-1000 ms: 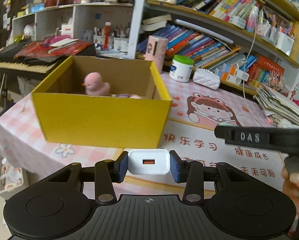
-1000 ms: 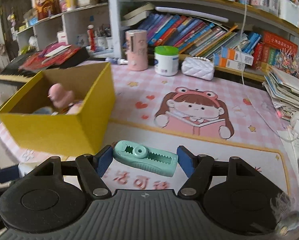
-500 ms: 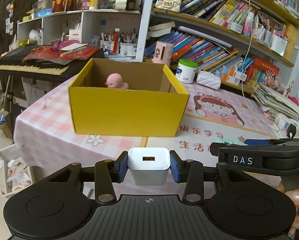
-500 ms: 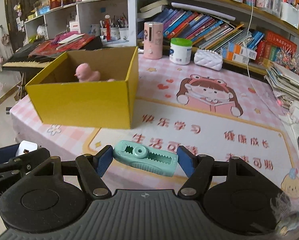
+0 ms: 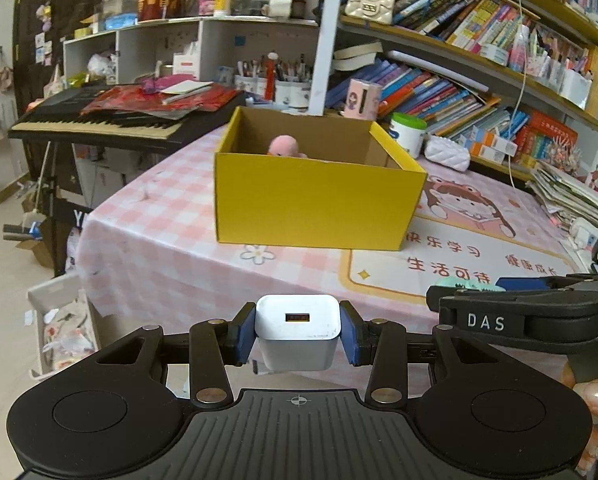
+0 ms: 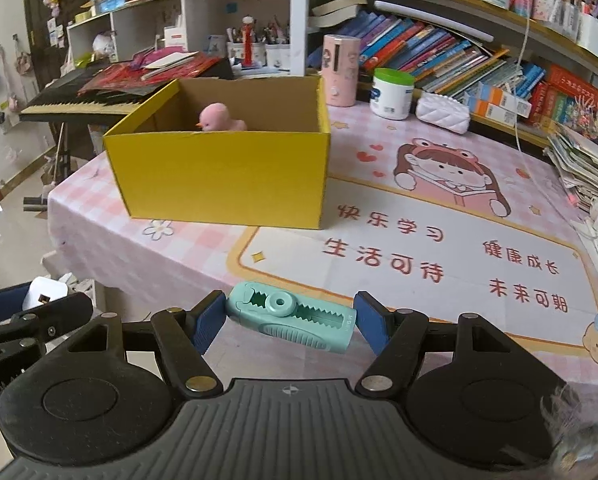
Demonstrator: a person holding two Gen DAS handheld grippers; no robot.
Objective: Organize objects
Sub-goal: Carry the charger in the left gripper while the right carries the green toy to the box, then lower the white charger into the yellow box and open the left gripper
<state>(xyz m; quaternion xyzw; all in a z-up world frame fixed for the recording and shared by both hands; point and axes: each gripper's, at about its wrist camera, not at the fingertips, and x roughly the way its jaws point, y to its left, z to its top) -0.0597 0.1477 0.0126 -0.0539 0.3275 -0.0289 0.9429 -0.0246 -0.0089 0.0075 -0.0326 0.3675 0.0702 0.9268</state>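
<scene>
Between the blue pads of the left tool (image 5: 297,334): a white USB charger (image 5: 297,330), clamped on both flanks, port facing forward, hanging off the near edge of the desk (image 5: 171,236). Well ahead, the yellow box (image 5: 315,196) on the pink checked cloth, open-topped, a pink toy duck (image 5: 285,146) peeping over its near wall. At right, the other tool's black arm with a mint edge just showing. Judged step: carrying the charger toward the box. Best done by lifting clear above the near wall before going in, aiming for the bare floor beside the duck, and loosening the pads only once inside the rim.

From the right wrist: the right tool (image 6: 289,320) partly closed on a mint-green toothed correction-tape dispenser (image 6: 289,316), gripped end to end and tilted, its right end lower. Left pad (image 6: 209,320) clearly pressing; right pad contact harder to read, so a slanted hold, likely to pivot if jolted. Box (image 6: 223,180) ahead and left, duck (image 6: 219,118) inside. Left tool and charger (image 6: 45,292) at the lower left, just beside. Worth keeping the two tools apart over the opening, one drop at a time.
</scene>
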